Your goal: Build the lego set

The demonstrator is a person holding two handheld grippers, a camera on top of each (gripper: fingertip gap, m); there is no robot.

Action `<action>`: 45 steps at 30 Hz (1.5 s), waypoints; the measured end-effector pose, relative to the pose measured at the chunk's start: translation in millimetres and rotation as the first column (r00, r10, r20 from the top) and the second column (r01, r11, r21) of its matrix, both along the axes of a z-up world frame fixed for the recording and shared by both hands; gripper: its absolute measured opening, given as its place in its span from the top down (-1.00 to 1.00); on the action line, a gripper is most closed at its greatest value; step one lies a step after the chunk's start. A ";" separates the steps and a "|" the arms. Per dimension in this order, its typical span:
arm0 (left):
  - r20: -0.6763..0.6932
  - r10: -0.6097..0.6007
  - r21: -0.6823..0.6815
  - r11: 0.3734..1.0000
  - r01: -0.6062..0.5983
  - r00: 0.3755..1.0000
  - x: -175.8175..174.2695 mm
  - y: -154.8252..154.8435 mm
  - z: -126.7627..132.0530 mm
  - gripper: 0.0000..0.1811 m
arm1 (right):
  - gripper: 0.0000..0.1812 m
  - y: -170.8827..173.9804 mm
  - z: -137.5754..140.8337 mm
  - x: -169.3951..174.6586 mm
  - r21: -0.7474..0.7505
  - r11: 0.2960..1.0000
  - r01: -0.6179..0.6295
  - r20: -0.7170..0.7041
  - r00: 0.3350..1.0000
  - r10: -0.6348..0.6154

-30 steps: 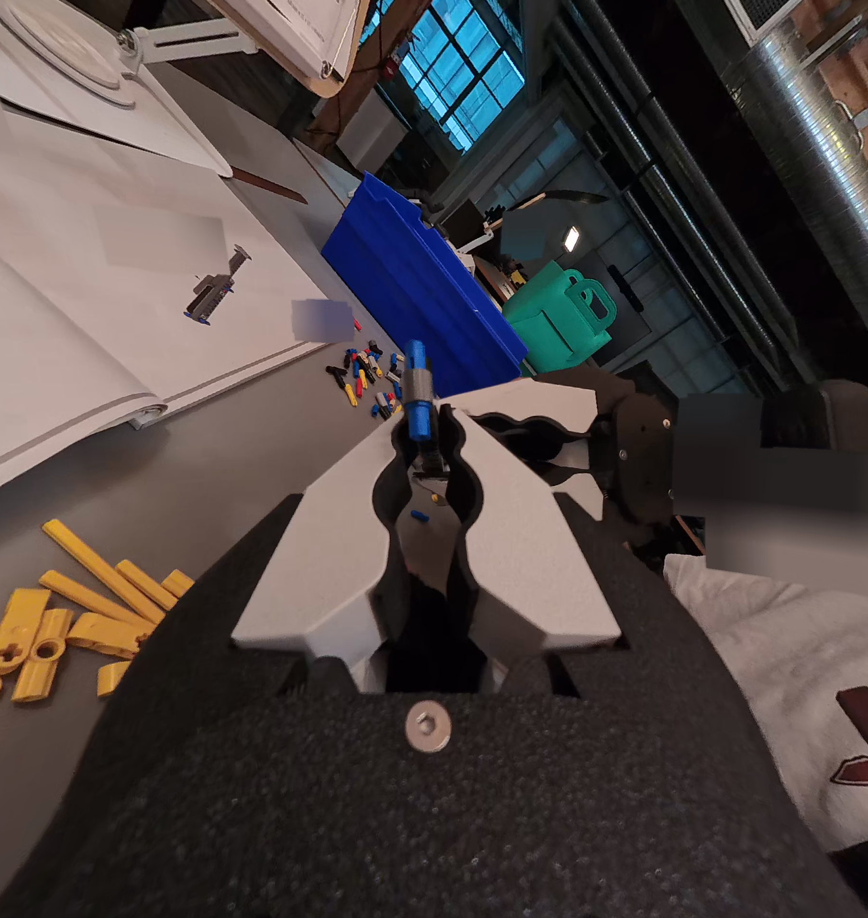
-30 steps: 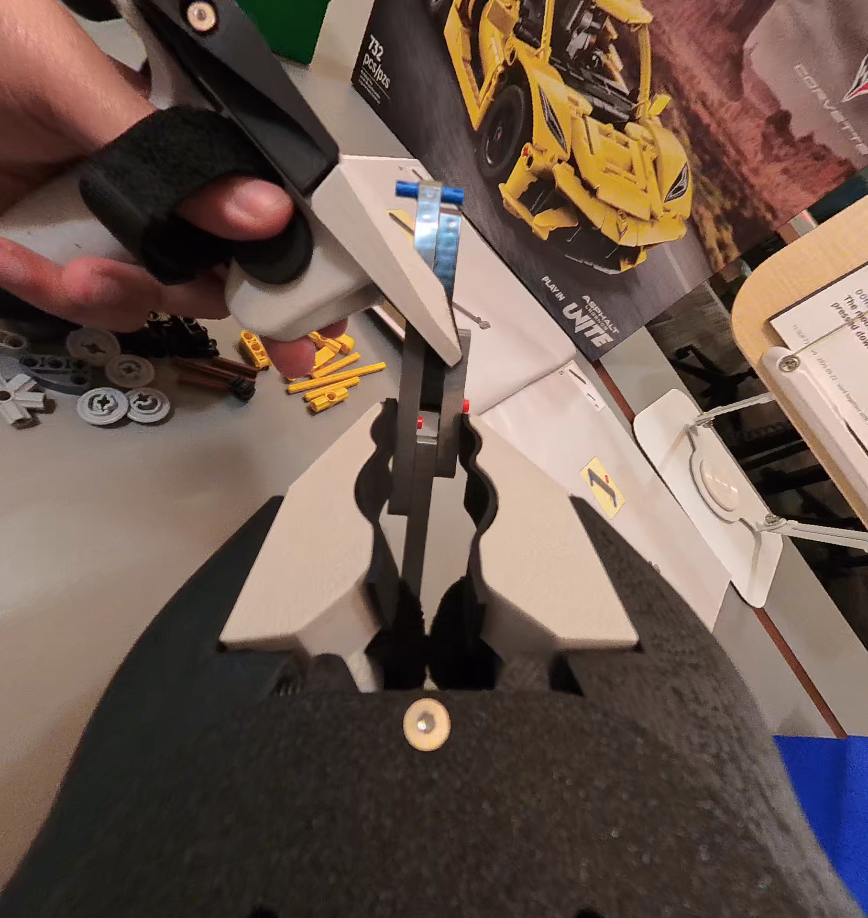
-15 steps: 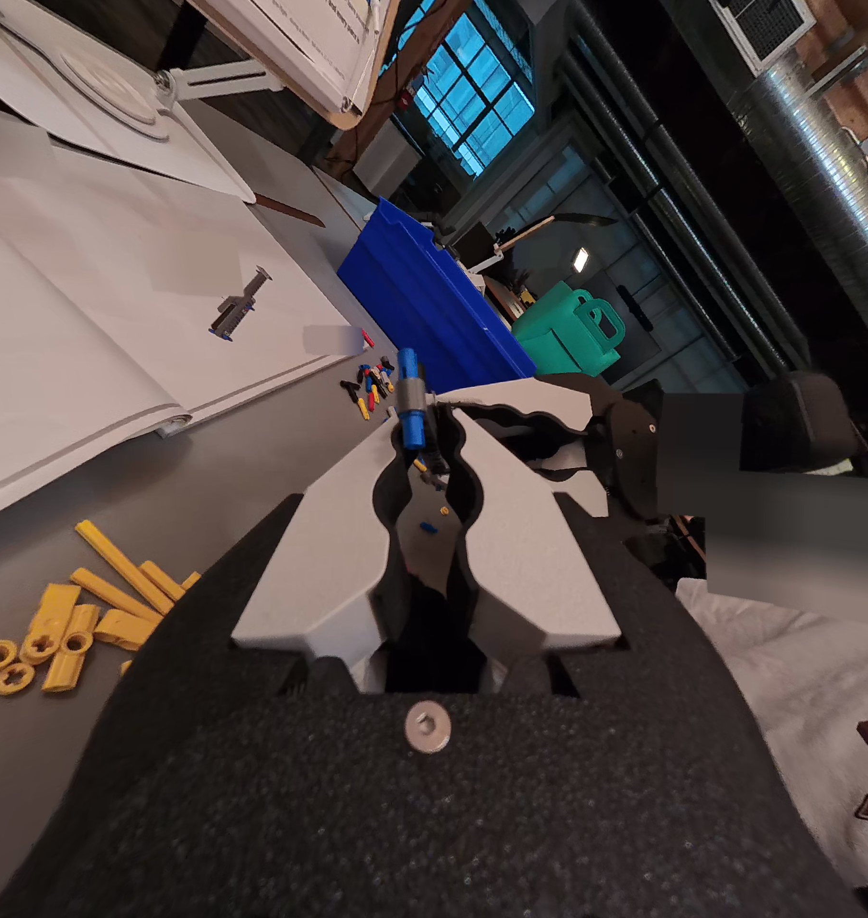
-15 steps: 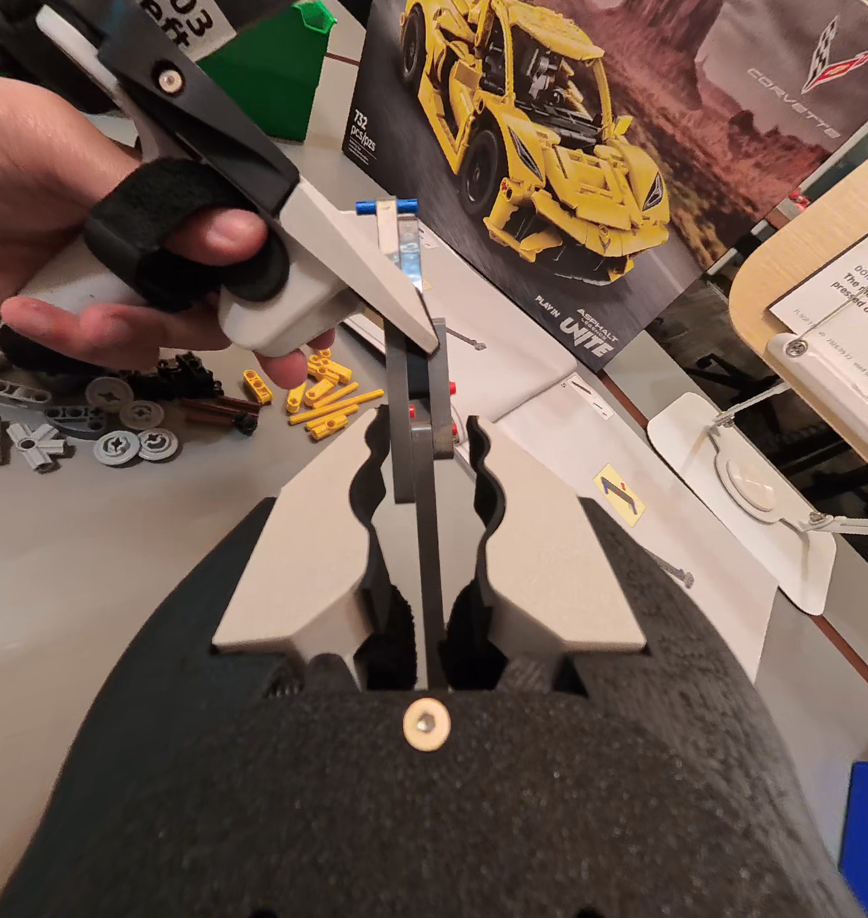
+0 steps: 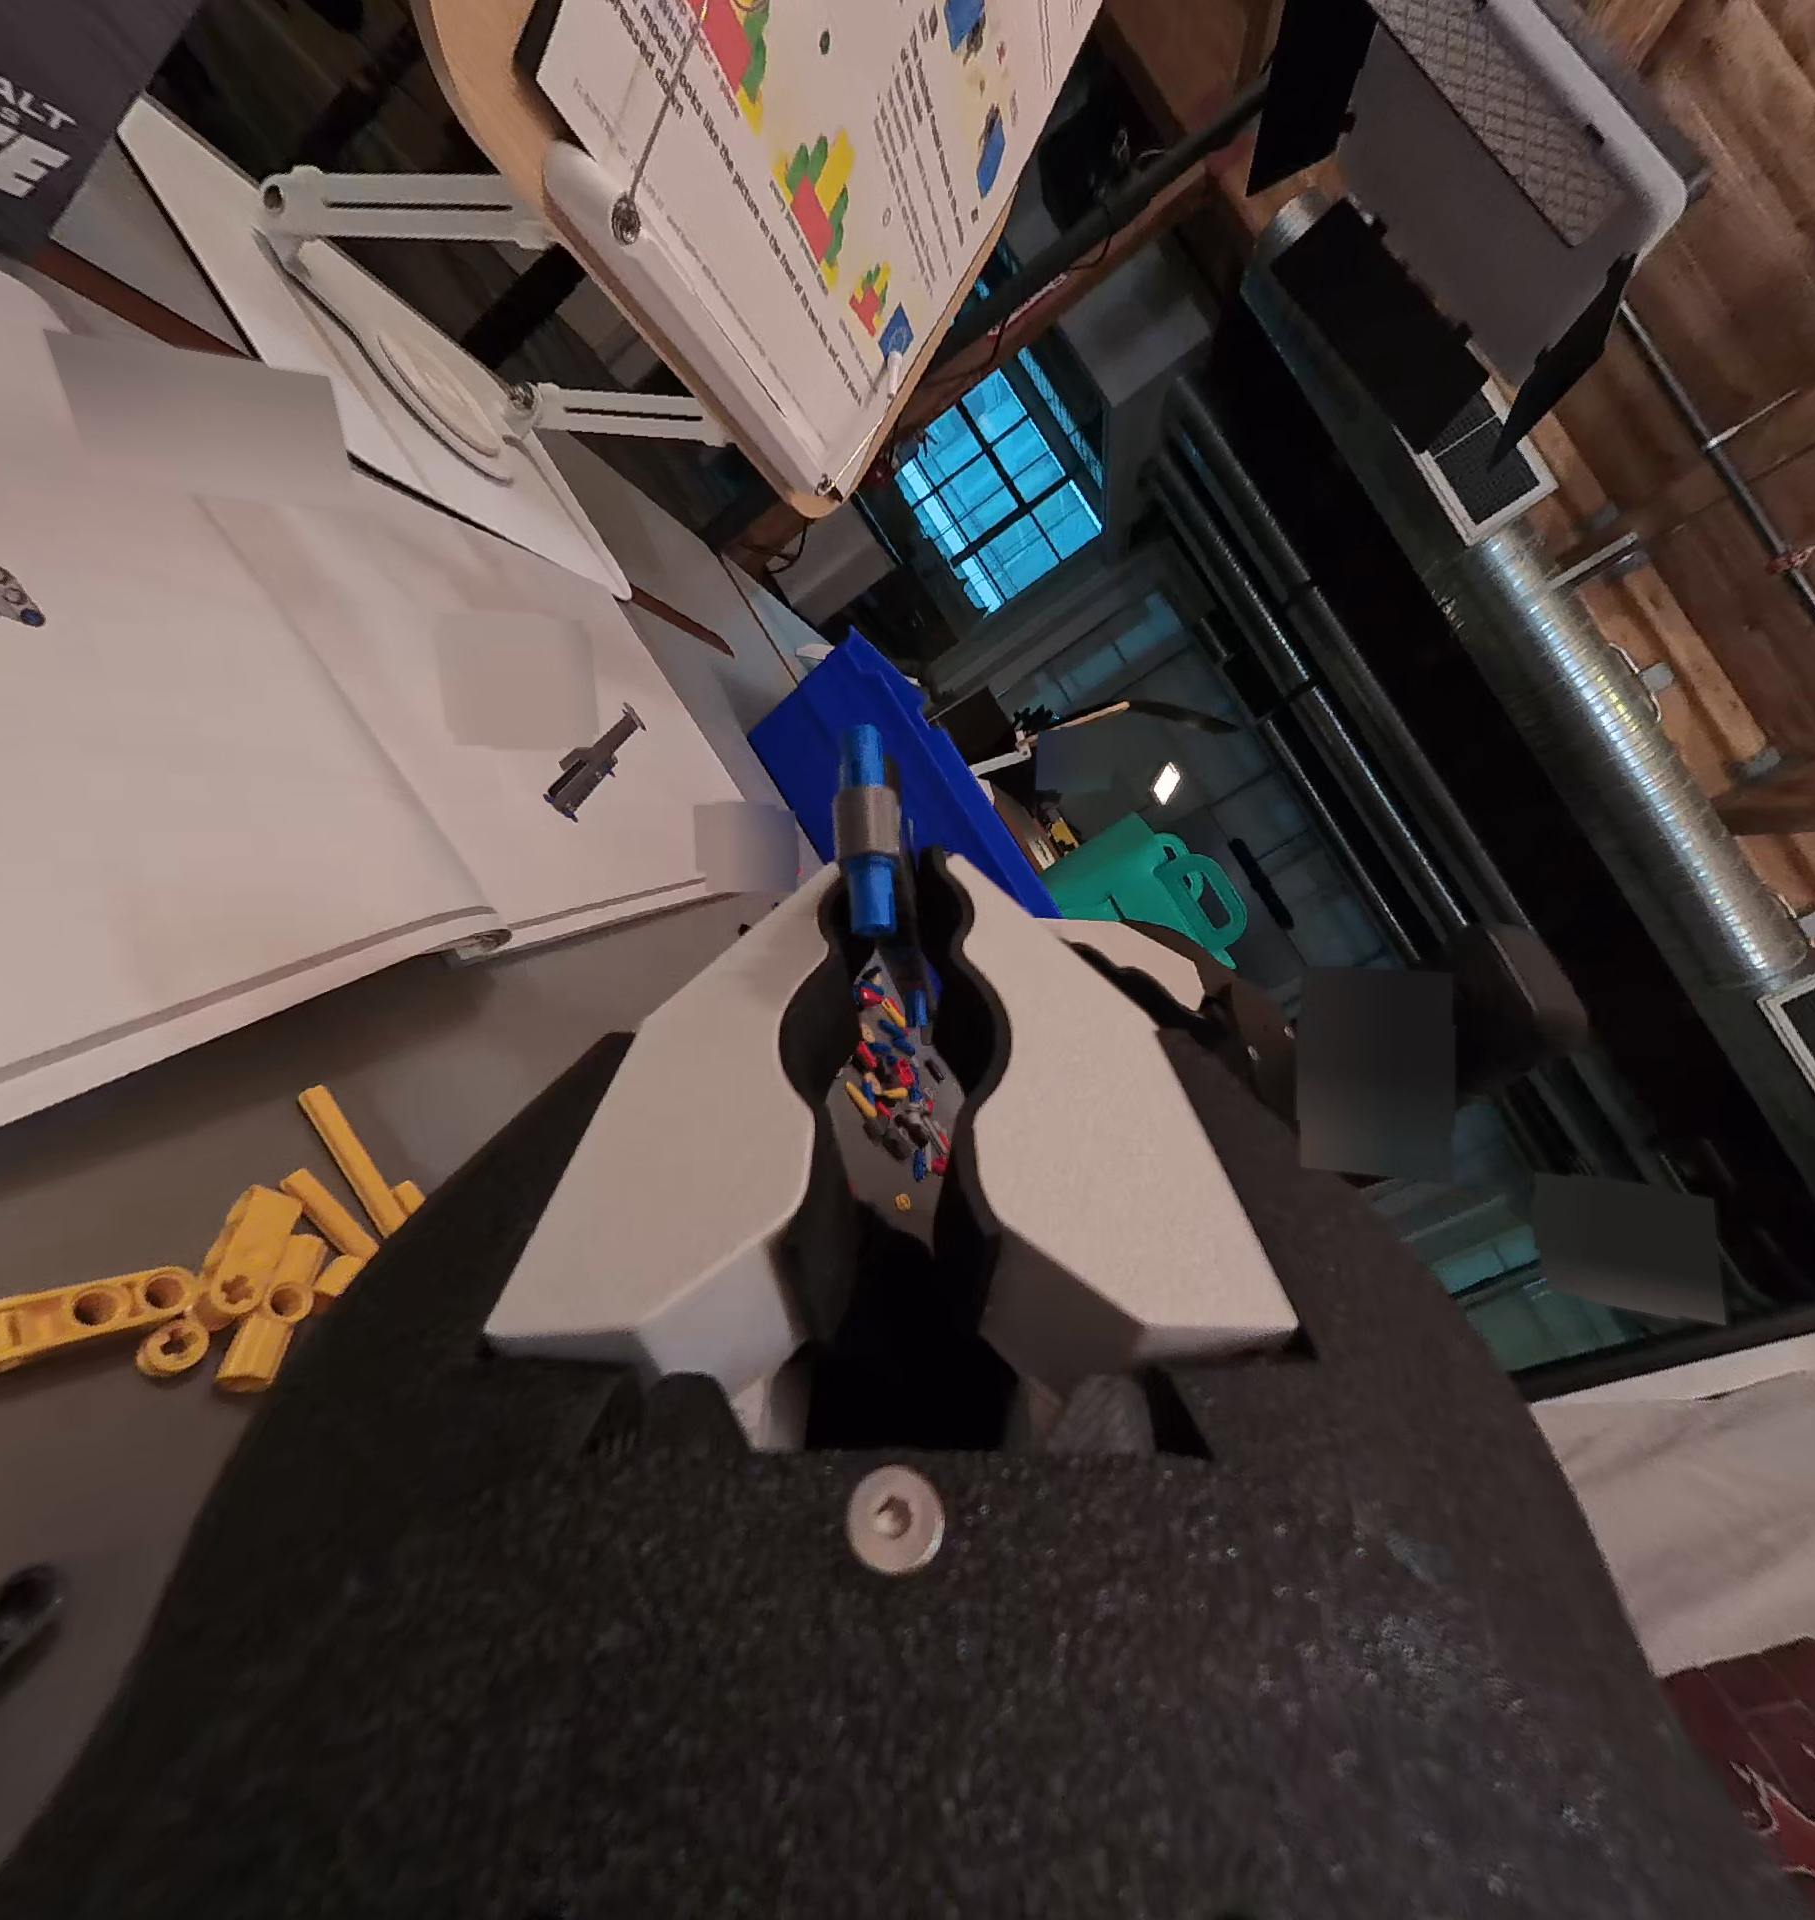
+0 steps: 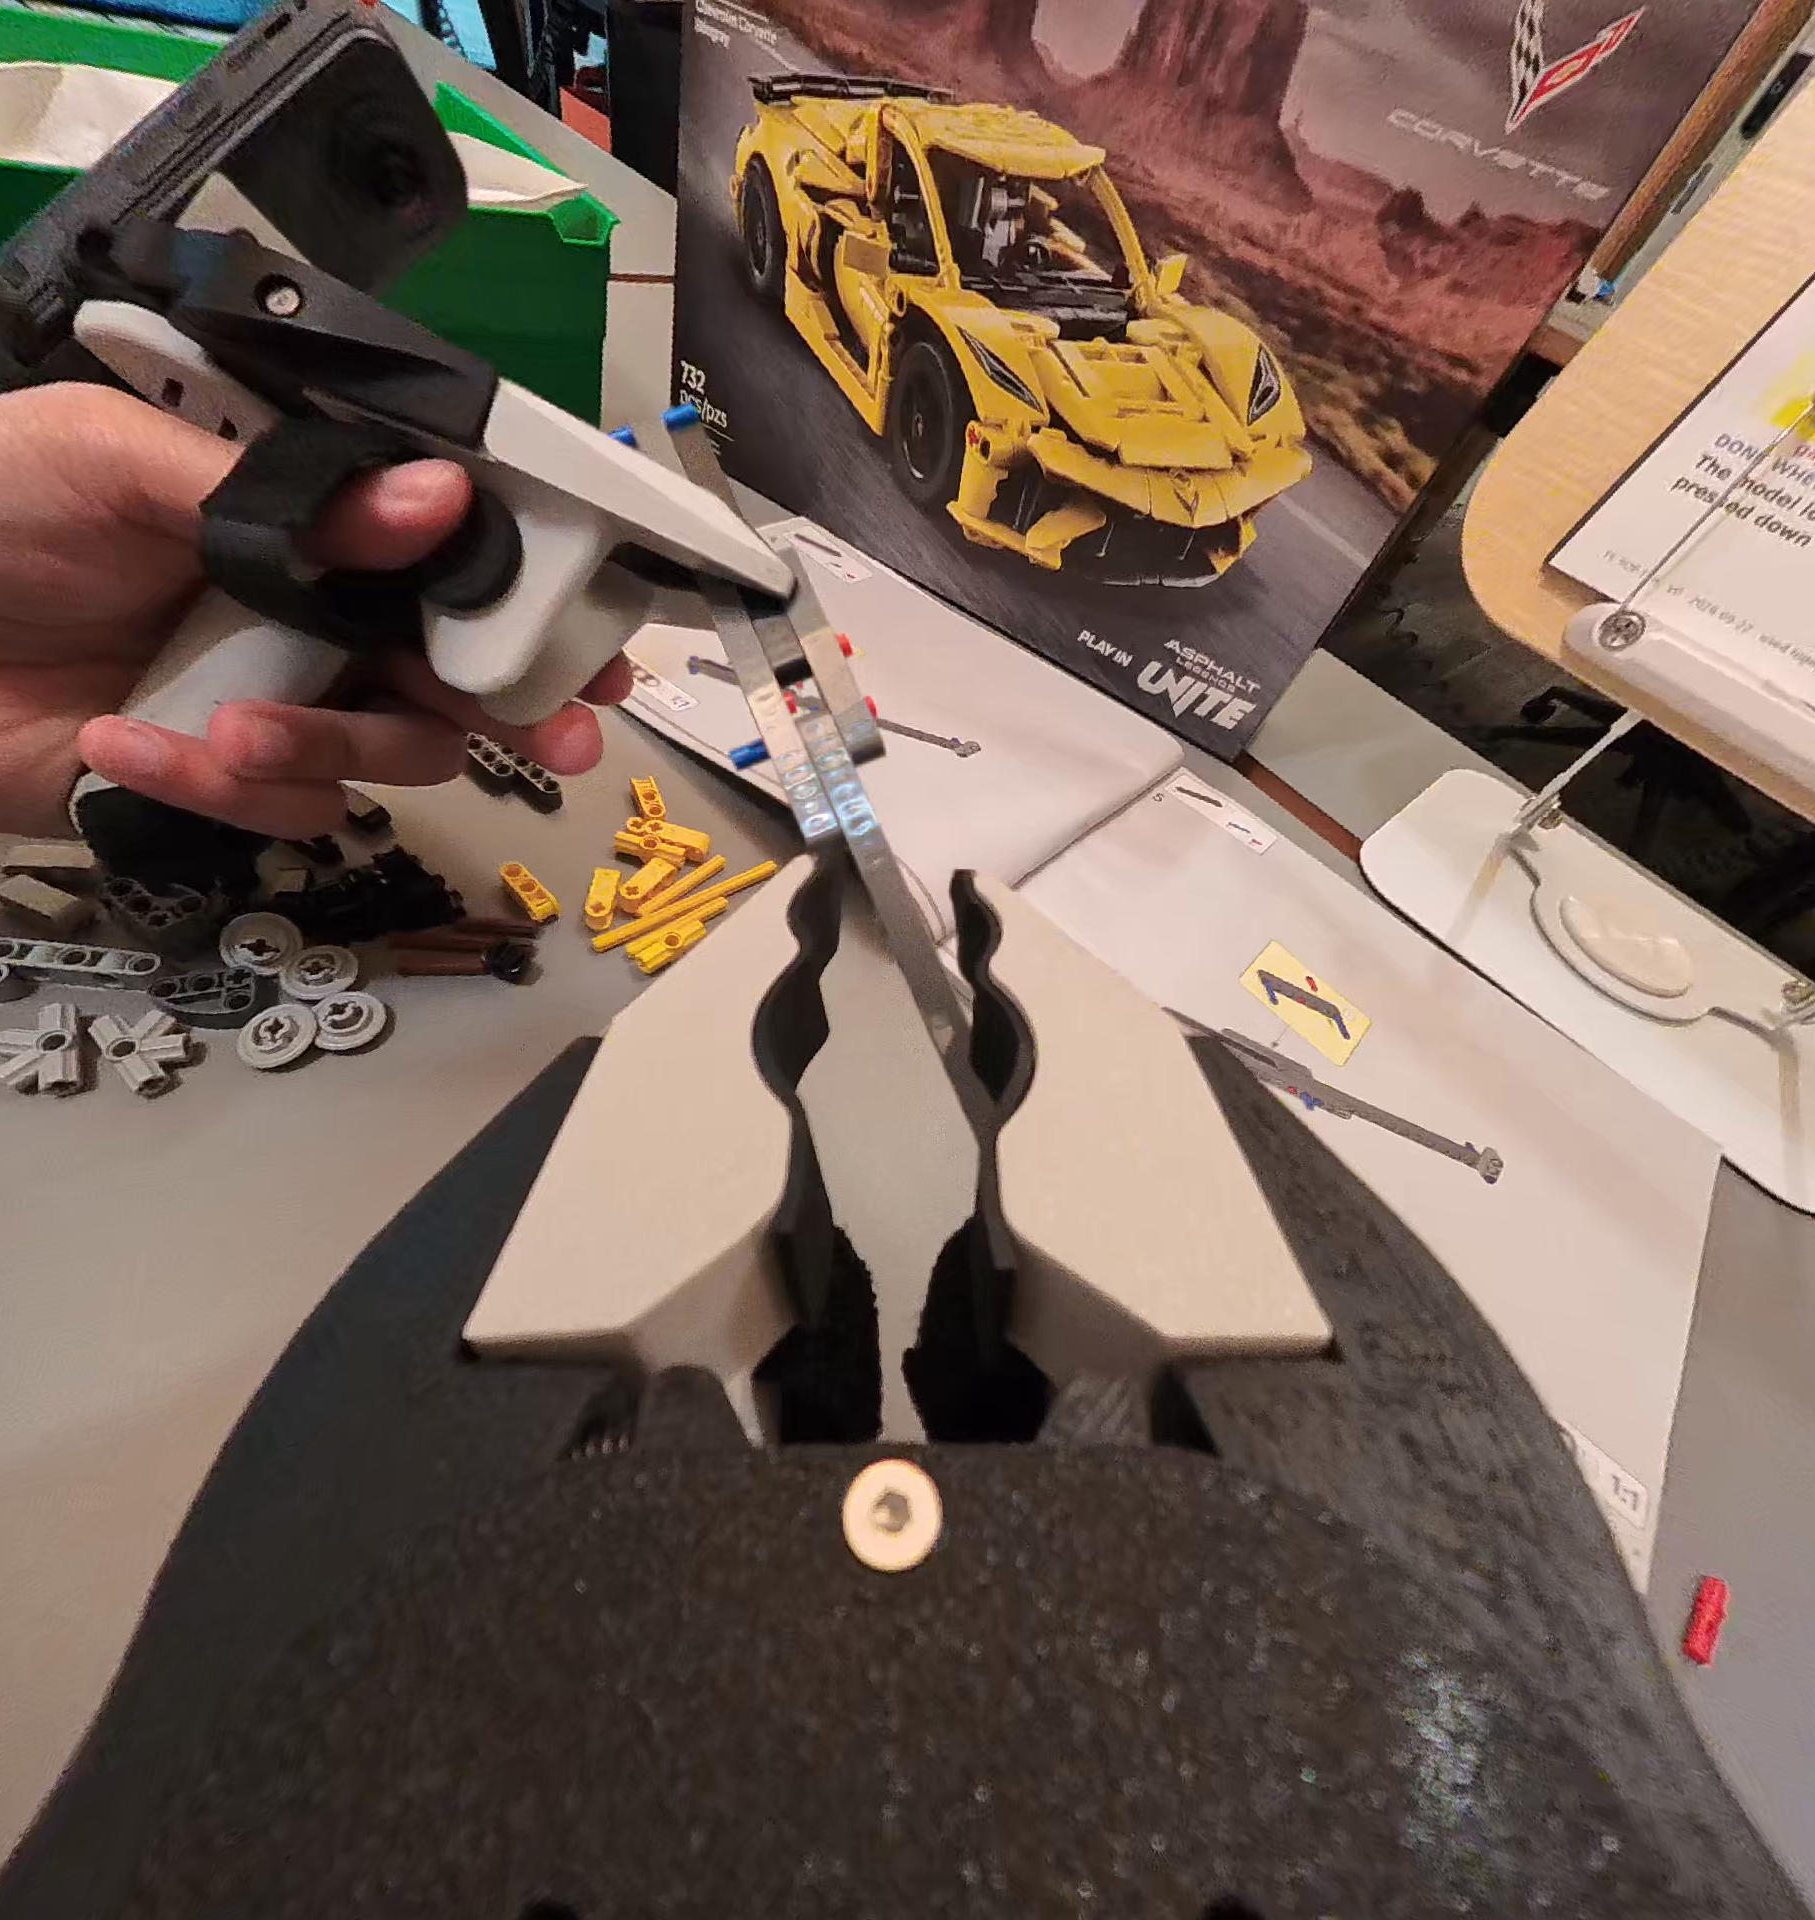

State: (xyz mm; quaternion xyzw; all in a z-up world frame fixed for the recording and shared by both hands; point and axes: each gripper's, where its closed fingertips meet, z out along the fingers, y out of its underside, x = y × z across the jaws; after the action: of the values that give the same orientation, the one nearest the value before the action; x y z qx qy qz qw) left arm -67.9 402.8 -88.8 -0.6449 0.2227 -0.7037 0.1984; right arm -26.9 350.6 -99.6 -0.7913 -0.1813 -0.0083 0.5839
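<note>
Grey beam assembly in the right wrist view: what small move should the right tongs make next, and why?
Probably draw the right tongs straight back. Their jaws stand apart, the grey beam assembly only leans on one finger, and the left tongs pinch it higher up, so it seems supported already.

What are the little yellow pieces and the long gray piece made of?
The yellow pieces look like hard plastic: smooth, evenly coloured, with moulded holes. The long gray piece, pinched by the left gripper, seems to be plastic too, but glossier, with bright glints along its holed edge.
</note>
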 end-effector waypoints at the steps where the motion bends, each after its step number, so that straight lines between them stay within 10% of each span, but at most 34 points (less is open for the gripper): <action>1: 0.000 0.007 -0.003 1.000 -0.007 1.000 -0.2 0.4 -0.2 0.93 | 0.76 0.3 -0.4 -0.5 -0.003 1.000 -0.001 -0.005 1.000 0.001; 30: -0.065 -0.077 -0.012 0.997 0.077 0.995 13.0 -29.2 -13.2 0.94 | 0.80 -2.6 -32.1 -13.3 -0.116 0.992 -0.055 0.203 0.976 0.078; 38: -0.175 -0.133 0.254 0.951 0.175 0.976 10.2 -38.1 -14.5 0.48 | 0.83 -15.6 -24.3 10.5 -0.196 0.949 -0.247 -0.032 0.969 0.245; 45: -0.243 -0.201 0.526 0.794 0.303 0.949 -2.5 -49.0 -11.4 0.29 | 0.82 -43.0 -32.0 9.7 -0.363 0.747 -0.556 -0.443 0.809 0.387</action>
State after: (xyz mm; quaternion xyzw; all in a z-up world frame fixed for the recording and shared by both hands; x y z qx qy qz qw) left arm -70.3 353.7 -100.2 -0.5821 0.5187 -0.5689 0.2615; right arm -17.1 307.6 -131.6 -0.8255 -0.2710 0.3231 0.3752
